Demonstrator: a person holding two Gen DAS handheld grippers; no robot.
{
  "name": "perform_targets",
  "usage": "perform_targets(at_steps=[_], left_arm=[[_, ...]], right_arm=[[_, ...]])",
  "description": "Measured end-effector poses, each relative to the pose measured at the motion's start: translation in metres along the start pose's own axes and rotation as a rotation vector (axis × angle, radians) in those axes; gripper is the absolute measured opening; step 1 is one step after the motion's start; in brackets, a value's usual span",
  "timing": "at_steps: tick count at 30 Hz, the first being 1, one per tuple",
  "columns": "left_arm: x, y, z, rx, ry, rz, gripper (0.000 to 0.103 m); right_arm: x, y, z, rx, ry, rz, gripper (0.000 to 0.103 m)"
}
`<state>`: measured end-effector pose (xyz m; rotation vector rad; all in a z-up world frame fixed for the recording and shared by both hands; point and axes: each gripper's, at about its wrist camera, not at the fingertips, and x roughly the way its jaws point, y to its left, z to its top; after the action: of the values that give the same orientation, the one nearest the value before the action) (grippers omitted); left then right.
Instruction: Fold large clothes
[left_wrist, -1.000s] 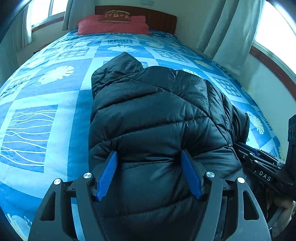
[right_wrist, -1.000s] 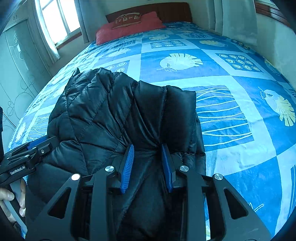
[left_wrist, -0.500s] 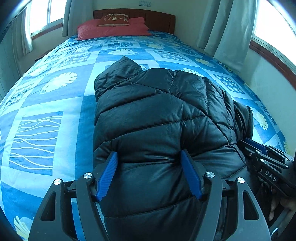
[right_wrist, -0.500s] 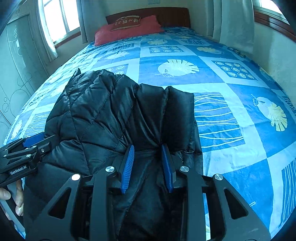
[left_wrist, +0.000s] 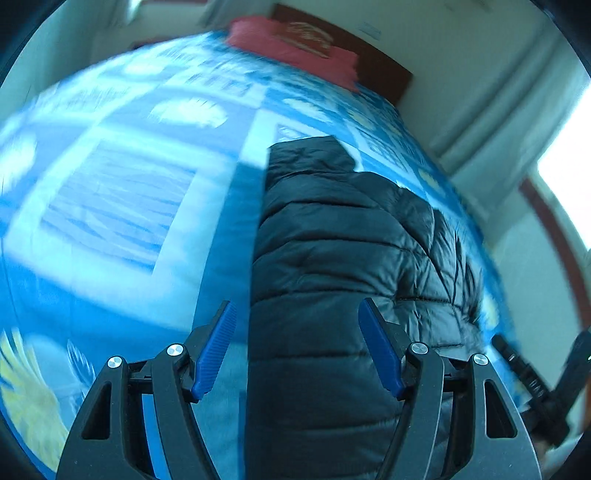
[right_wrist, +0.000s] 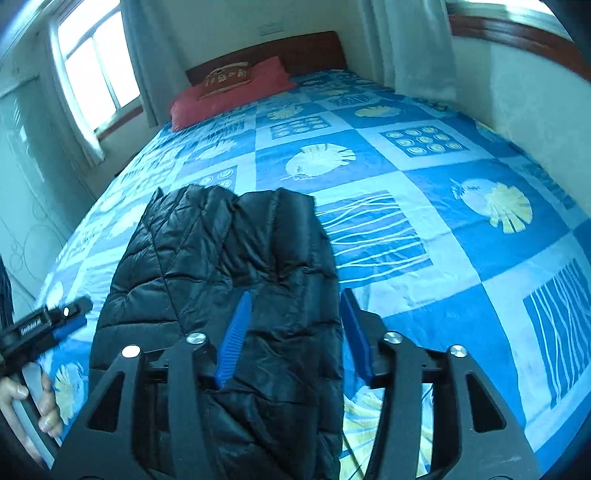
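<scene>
While the left wrist view is smeared by blur, the left gripper (left_wrist: 295, 354) plainly stands with its blue pads (left_wrist: 216, 354) spread wide. A black puffer jacket (left_wrist: 343, 258) lies folded lengthwise on the blue patterned bedspread (left_wrist: 122, 206), stretching away ahead of the gripper. Its straight left edge runs between the pads, nearer the left one; I cannot tell whether either pad touches the cloth. Far ahead a red pillow (left_wrist: 295, 48) sits against the dark headboard (left_wrist: 380, 62). Low to the right, the black body of the right gripper (left_wrist: 532, 380) shows at the frame edge.

From the right wrist view, the right gripper (right_wrist: 295, 332) has its jaws opening. The jacket (right_wrist: 221, 266) passes between them: its right edge lies just inside the right pad, and the left pad (right_wrist: 234, 336) stands over the quilted cloth. Neither pad presses it. Bedspread (right_wrist: 424, 184) fills the space ahead and to the right. At far left the other gripper (right_wrist: 48, 325) hovers beside the jacket, gripped by a hand (right_wrist: 33, 406). The pillow (right_wrist: 229, 92) rests far ahead, below the headboard (right_wrist: 280, 51).
</scene>
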<state>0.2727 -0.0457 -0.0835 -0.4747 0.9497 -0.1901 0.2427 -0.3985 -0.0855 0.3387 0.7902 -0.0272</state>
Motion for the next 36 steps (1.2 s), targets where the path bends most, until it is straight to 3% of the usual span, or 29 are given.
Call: perform_targets(at_steps=[3, 5, 10, 16, 21, 22, 23, 26, 32, 36], left_arm=[[0.005, 0.020, -0.008, -0.140, 0.023, -0.082, 0.070], [0.017, 0.025, -0.011, -0.194, 0.075, -0.125, 0.071], [0.033, 0.033, -0.016, -0.320, 0.079, -0.207, 0.077], [0.054, 0.035, -0.024, -0.384, 0.080, -0.260, 0.088], [0.077, 0.044, -0.025, -0.454, 0.150, -0.354, 0.093], [0.077, 0.039, -0.024, -0.427, 0.157, -0.345, 0.093], [0.077, 0.035, -0.022, -0.403, 0.163, -0.340, 0.092], [0.078, 0.031, -0.021, -0.381, 0.175, -0.348, 0.089], [0.070, 0.030, -0.019, -0.332, 0.172, -0.379, 0.081], [0.060, 0.037, -0.007, -0.313, 0.153, -0.376, 0.079]], right_arm=[[0.011, -0.015, -0.001, 0.112, 0.038, 0.060, 0.063], [0.023, -0.026, -0.001, 0.190, 0.069, 0.118, 0.074], [0.054, -0.044, -0.005, 0.308, 0.140, 0.169, 0.079], [0.092, -0.061, -0.023, 0.438, 0.213, 0.309, 0.092], [0.098, -0.054, -0.025, 0.384, 0.208, 0.335, 0.095], [0.099, -0.049, -0.025, 0.359, 0.215, 0.337, 0.094], [0.101, -0.045, -0.025, 0.351, 0.223, 0.361, 0.079], [0.106, -0.044, -0.030, 0.395, 0.236, 0.422, 0.061], [0.090, -0.031, -0.033, 0.378, 0.167, 0.438, 0.044], [0.089, -0.012, -0.027, 0.369, 0.139, 0.461, 0.041]])
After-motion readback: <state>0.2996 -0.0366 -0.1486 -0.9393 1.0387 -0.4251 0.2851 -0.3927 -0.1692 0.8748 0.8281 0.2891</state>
